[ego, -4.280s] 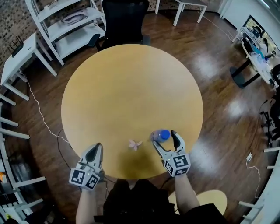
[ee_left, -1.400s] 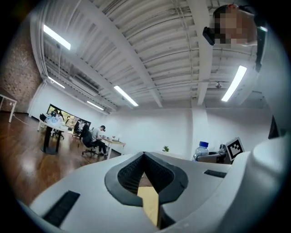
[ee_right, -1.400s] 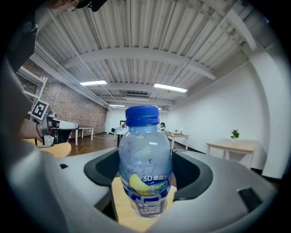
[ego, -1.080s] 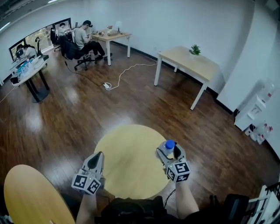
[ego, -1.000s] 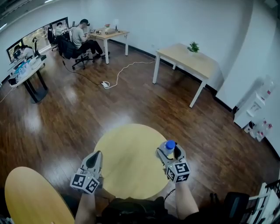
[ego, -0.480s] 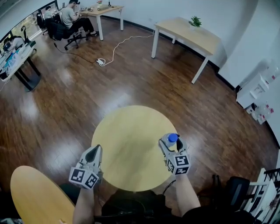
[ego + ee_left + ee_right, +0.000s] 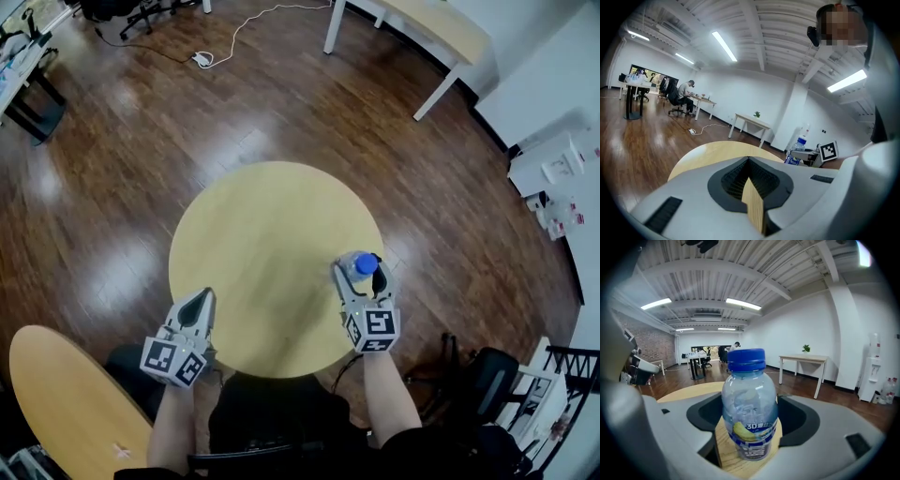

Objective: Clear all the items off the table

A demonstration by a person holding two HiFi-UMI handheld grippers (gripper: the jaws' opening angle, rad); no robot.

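Round pale-wood table [image 7: 262, 244] on dark plank floor [image 7: 112, 141], 1 blue-capped bottle [image 7: 359, 266] upright near its right rim.

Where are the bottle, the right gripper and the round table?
bottle [image 7: 749, 401]: right gripper view, clear body above the label.
right gripper [image 7: 360, 270]: head view, midway between its fingertips.
round table [image 7: 262, 234]: head view, bare part of its top.

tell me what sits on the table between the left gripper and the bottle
Nothing. In the head view only bare table runs from the left gripper to the bottle held by the right gripper.
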